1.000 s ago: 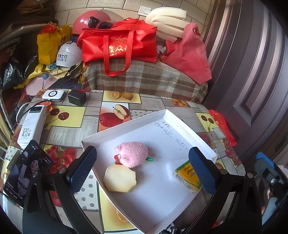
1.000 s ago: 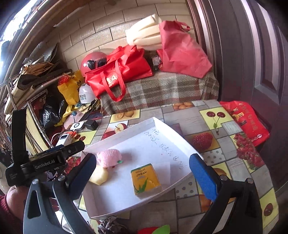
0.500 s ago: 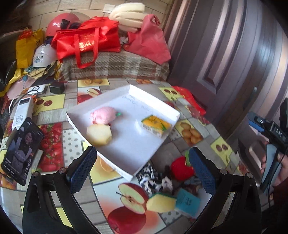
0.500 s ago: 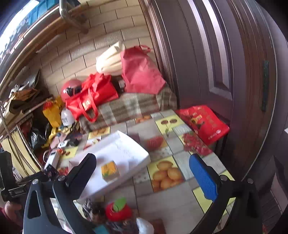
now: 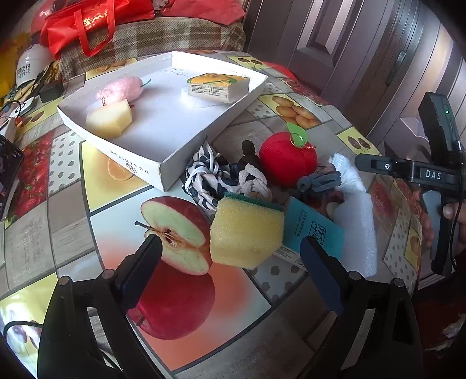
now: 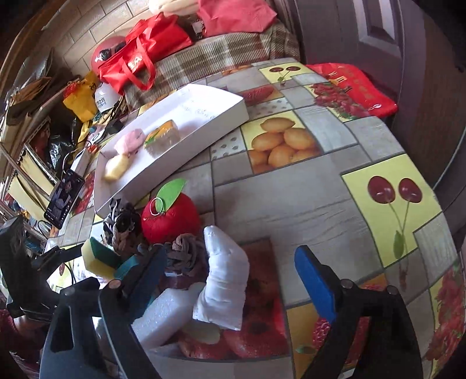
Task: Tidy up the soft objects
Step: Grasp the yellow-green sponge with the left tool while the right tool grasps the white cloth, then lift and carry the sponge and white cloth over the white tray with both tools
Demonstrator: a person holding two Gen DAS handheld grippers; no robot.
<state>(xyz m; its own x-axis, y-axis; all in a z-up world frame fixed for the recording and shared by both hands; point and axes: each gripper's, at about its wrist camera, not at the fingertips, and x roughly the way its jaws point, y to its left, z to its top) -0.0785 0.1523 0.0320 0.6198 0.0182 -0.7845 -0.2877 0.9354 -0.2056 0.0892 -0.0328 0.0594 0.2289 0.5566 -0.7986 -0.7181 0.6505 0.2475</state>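
Note:
A white tray (image 5: 163,137) (image 6: 186,163) holds a pink plush (image 5: 121,89), a pale yellow sponge piece (image 5: 109,119) and a yellow-green tissue pack (image 5: 218,86). Beside it lies a pile: yellow-green sponge (image 5: 247,230) (image 6: 97,259), red plush apple (image 5: 287,161) (image 6: 170,217), black-white cloth (image 5: 209,175), teal pack (image 5: 313,230), grey scrunchie (image 5: 319,180), white foam (image 5: 355,210) (image 6: 224,280). My left gripper (image 5: 230,259) is open just before the sponge. My right gripper (image 6: 230,268) is open around the white foam.
A phone (image 6: 64,198) and a power bank lie at the table's left. Red bags (image 5: 87,20) and a helmet (image 6: 104,55) sit on a plaid bench behind. A red packet (image 6: 352,87) hangs off the far right edge. A door stands right.
Both grippers pulled back from the tray and dropped low over the pile in front of it. The tray now sits further away in both views.

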